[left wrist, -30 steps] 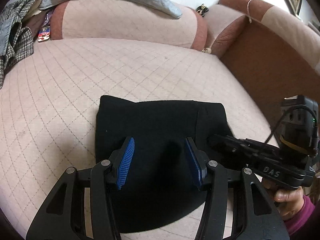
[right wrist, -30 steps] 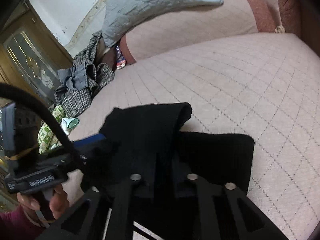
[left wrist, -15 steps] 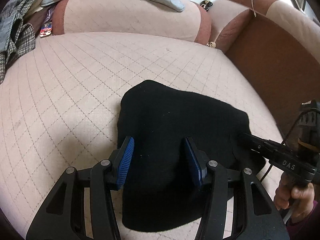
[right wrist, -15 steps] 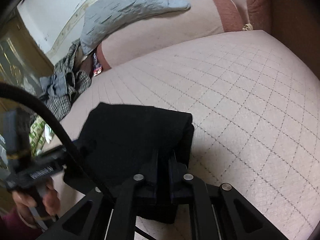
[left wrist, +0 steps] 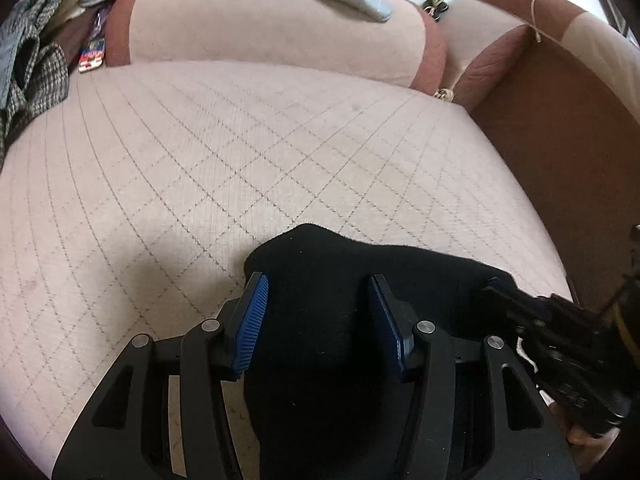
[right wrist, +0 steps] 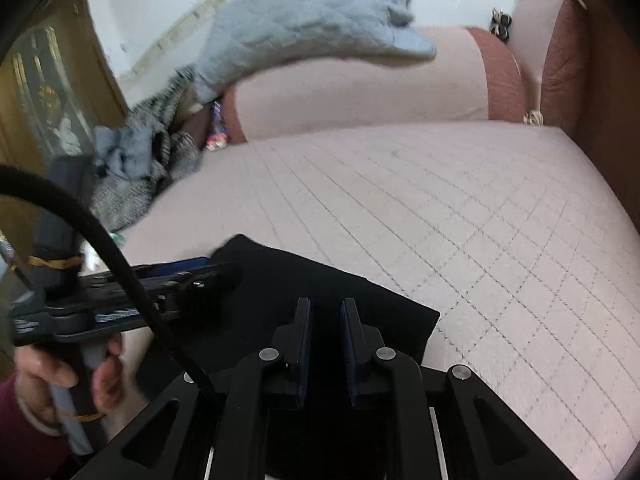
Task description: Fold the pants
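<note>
My black pants (left wrist: pixel 340 320) now lie nearer the sofa seat's (left wrist: pixel 240 152) front edge – folded small (nearly done); left gripper (left wrist: pixel 320 316) gapes empty, right gripper (right wrist: pixel 325 344) is nearly closed – grip unclear.

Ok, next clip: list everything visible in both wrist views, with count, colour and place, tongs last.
pants: one, black, folded, near edge of the seat.
sofa seat: one, pale pink quilted, under the pants.
back cushion: one, pink with reddish ends, behind the seat.
quilted blanket: one, grey-blue, draped over the back cushion.
checked clothes: a pile, grey, far left end of the seat.
left tongs: one, black with blue pads, open above the pants.
right tongs: one, black, a narrow gap between the fingers, over the pants; grip unclear.
</note>
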Tool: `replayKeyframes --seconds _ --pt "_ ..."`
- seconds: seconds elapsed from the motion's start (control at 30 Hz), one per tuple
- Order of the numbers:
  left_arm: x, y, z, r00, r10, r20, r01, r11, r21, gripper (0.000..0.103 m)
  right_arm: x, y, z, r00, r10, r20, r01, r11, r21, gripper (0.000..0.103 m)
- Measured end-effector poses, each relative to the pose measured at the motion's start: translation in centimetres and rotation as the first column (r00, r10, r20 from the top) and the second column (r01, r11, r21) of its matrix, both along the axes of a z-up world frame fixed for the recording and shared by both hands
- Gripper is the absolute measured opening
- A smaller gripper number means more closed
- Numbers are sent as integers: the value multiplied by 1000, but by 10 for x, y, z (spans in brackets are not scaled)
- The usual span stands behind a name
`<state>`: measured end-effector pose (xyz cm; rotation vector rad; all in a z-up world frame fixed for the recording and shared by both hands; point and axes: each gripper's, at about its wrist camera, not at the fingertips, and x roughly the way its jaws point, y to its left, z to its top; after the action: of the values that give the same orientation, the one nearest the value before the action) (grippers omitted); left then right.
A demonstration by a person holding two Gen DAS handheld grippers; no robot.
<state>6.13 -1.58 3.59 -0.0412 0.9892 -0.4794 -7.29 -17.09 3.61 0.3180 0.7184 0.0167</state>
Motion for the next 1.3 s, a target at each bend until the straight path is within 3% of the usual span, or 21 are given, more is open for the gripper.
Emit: replayKeyframes --seconds 0.13,0.37,0.47,0.6,0.8,1.03,1.1,1.3 --pt "1 2 -7 1000 21 -1 -21 1000 -20 59 0 -14 -17 1000 -16 -11 17 998 63 13" --pt "-13 13 4 999 49 5 -49 998 -43 59 -27 -3 7 1000 19 0 -19 997 69 14" --pt "-24 16 11 998 57 8 -57 998 -31 59 -41 8 14 998 55 8 -55 998 41 15" --pt "-41 20 17 998 48 27 -48 999 -22 59 -56 22 11 996 88 -7 -88 996 6 27" --pt "-68 23 20 998 50 46 -49 999 -21 59 -70 26 7 997 81 -4 -81 997 -19 28" --pt "-82 23 -8 999 49 -10 -49 999 3 60 -69 26 -5 998 52 -30 -54 997 -60 28" --pt "-81 24 -16 998 57 -32 -57 998 -4 65 -69 25 -11 998 47 -31 -48 997 -66 28" --pt "-78 28 -8 998 55 -42 -55 998 -19 64 -70 16 -1 999 39 -37 -39 999 -17 28"
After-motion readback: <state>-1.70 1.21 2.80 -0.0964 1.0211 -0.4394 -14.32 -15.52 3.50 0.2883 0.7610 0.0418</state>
